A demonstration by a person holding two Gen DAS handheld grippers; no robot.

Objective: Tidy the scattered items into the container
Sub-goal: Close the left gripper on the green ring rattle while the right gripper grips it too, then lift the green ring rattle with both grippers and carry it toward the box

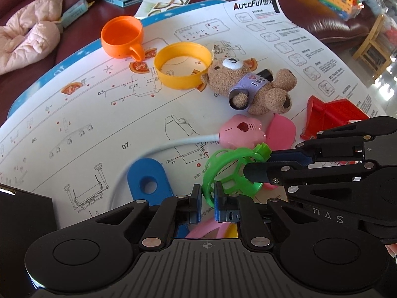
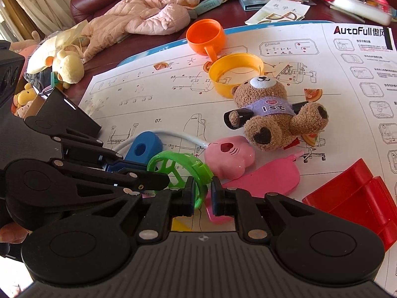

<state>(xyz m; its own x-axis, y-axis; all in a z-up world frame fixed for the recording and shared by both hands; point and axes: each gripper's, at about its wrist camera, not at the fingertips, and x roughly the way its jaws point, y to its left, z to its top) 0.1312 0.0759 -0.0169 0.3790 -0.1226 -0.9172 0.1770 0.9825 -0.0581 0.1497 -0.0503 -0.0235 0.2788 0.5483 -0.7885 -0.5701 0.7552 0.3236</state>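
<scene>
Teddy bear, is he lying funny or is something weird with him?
The teddy bear lies flat on his back on the instruction sheet, head against the yellow ring. Odd bit: a black tube sits over one arm like a sleeve. He doesn't look torn or damaged.

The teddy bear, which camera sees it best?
The right wrist view: the teddy bear lies face up, with its snout, purple shirt and heart-marked foot all clear. In the left wrist view the teddy bear shows from the side, and its face is hard to read.
</scene>
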